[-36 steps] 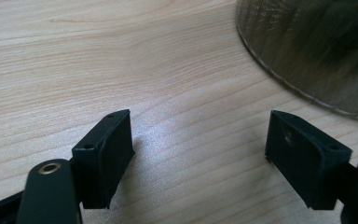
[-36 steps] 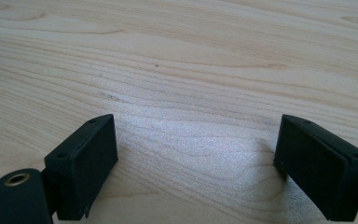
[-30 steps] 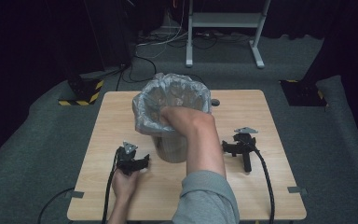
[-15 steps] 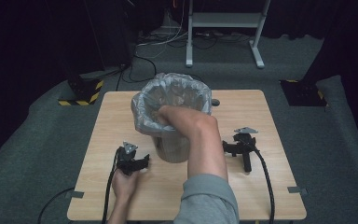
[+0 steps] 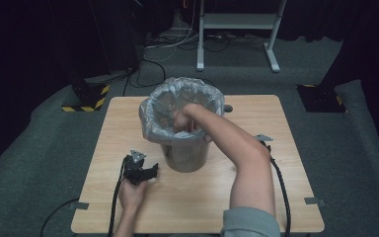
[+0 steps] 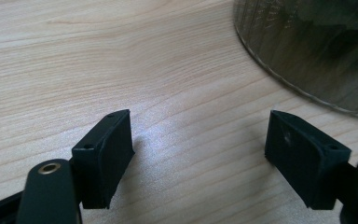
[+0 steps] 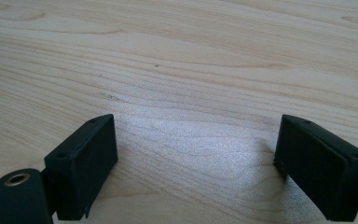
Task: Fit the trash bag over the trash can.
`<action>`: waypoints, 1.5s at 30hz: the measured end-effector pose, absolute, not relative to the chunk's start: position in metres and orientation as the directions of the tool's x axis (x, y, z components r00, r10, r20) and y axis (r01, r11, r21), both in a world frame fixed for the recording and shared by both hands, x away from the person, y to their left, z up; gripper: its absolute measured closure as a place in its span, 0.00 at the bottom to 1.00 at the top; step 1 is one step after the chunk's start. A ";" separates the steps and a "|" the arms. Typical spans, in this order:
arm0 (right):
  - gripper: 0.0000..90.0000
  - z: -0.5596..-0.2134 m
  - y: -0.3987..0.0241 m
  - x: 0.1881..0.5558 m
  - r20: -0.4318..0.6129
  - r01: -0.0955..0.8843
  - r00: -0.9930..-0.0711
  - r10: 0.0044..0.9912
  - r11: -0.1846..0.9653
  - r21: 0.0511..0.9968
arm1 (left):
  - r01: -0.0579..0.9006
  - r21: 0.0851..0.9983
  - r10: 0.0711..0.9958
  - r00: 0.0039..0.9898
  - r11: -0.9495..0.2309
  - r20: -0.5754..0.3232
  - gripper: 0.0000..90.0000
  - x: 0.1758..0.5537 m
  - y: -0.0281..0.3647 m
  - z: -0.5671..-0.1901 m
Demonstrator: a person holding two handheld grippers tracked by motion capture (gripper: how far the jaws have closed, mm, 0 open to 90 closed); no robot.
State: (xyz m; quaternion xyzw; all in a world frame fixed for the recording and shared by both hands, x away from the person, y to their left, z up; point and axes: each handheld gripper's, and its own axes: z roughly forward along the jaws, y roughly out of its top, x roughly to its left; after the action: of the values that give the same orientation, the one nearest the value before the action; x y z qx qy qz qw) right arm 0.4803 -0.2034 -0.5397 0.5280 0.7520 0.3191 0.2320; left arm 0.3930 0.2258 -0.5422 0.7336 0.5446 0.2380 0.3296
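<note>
A grey bin (image 5: 185, 155) lined with a clear plastic bag (image 5: 158, 103) stands mid-table. The person's bare right hand (image 5: 181, 117) reaches into its mouth and touches the bag. The left hand holds my left gripper (image 5: 152, 171) on the table just left of the bin, jaws open and empty. In the left gripper view, the left gripper (image 6: 198, 140) faces the bin's wall (image 6: 317, 56) at the upper right. My right gripper (image 5: 265, 143) lies unheld on the table at the right, largely behind the forearm. In its own view the right gripper (image 7: 198, 144) stands open over bare wood.
The wooden table (image 5: 123, 123) has bare surface around the bin. A small dark knob (image 5: 227, 108) sits behind the bin. Cables (image 5: 281, 187) trail from both grippers toward the front edge. On the floor beyond stand a white frame's legs (image 5: 271, 54) and loose cables.
The right hand has shifted a little left inside the bin's mouth, and the forearm now covers more of the right gripper. The left gripper has stayed put.
</note>
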 end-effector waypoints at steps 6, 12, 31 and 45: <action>0.14 -0.540 -0.203 0.480 -0.008 0.647 -0.331 0.944 0.234 0.725 | 0.642 0.743 0.956 0.294 -0.190 -0.009 0.26 0.393 0.226 -0.542; 0.14 -0.540 -0.203 0.480 -0.009 0.645 -0.332 0.943 0.234 0.728 | 0.642 0.742 0.956 0.294 -0.193 -0.006 0.26 0.393 0.226 -0.542; 0.14 -0.540 -0.203 0.480 -0.010 0.647 -0.333 0.943 0.236 0.725 | 0.642 0.743 0.957 0.292 -0.191 -0.007 0.26 0.393 0.226 -0.542; 0.14 -0.540 -0.203 0.480 -0.008 0.647 -0.331 0.944 0.233 0.725 | 0.643 0.743 0.957 0.291 -0.189 -0.009 0.26 0.393 0.225 -0.542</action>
State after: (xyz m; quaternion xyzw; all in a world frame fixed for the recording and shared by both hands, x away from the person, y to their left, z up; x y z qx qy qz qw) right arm 0.4803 -0.2030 -0.5397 0.5300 0.7504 0.3199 0.2314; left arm 0.3930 0.2254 -0.5422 0.7331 0.5453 0.2386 0.3290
